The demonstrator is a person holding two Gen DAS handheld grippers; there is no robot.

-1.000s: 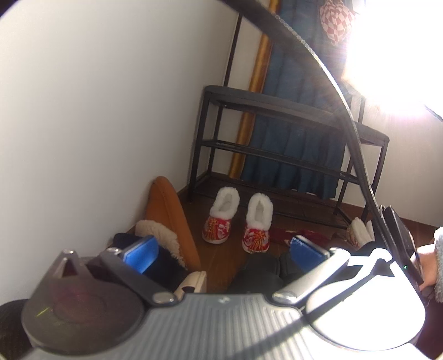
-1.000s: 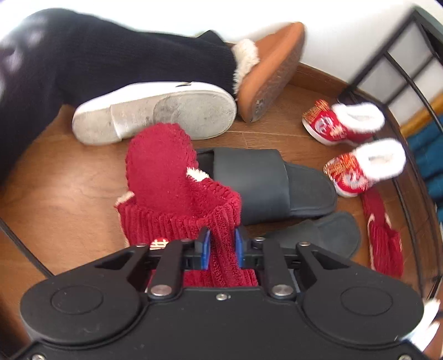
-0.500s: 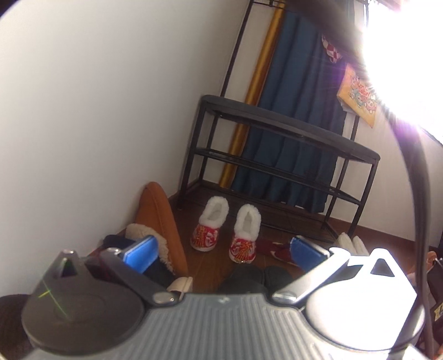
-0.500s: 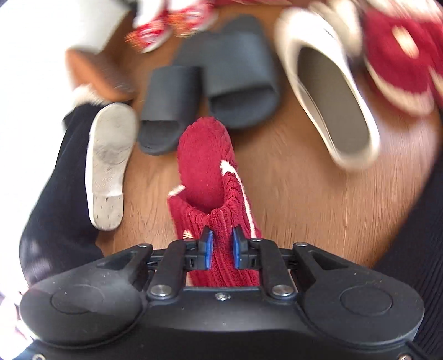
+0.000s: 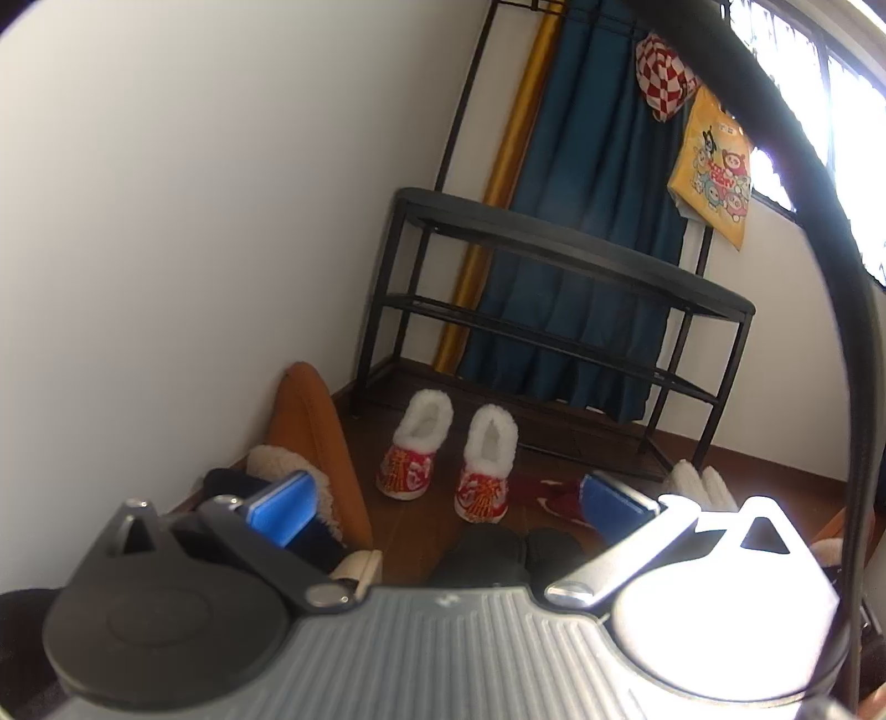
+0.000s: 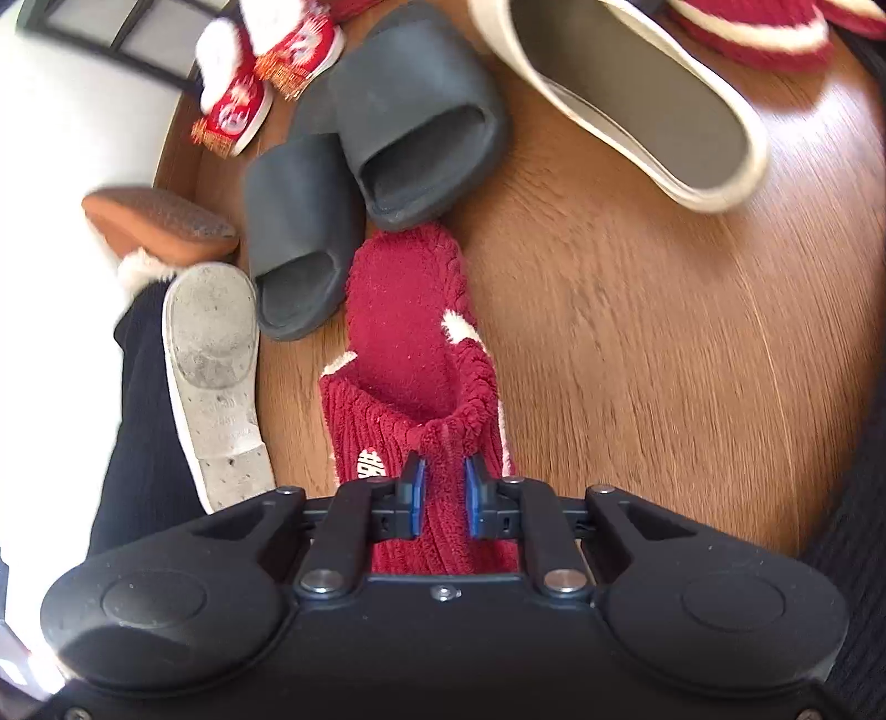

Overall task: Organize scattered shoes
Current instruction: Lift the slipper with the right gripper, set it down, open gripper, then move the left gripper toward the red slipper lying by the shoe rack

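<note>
My right gripper point(image 6: 441, 487) is shut on the heel edge of a dark red knitted slipper point(image 6: 410, 338) and holds it over the wooden floor point(image 6: 637, 332). My left gripper point(image 5: 443, 501) is open and empty, held above the floor and facing a black shoe rack point(image 5: 554, 310). Two small red slippers with white fur point(image 5: 448, 459) stand side by side in front of the rack; they also show in the right wrist view point(image 6: 260, 77). Two dark grey slides point(image 6: 360, 166) lie ahead of the red slipper.
A white slipper lies sole up point(image 6: 213, 365) at the left, another white slipper point(image 6: 637, 94) lies at the upper right. A brown fur-lined boot point(image 5: 310, 426) leans on the white wall point(image 5: 194, 221). Another red knitted slipper point(image 6: 758, 27) lies at the top right. A blue curtain point(image 5: 587, 194) hangs behind the rack.
My right gripper has swung around with the red slipper, so the floor shoes shifted across its view. My left gripper has tilted upward, showing more of the rack and curtain.
</note>
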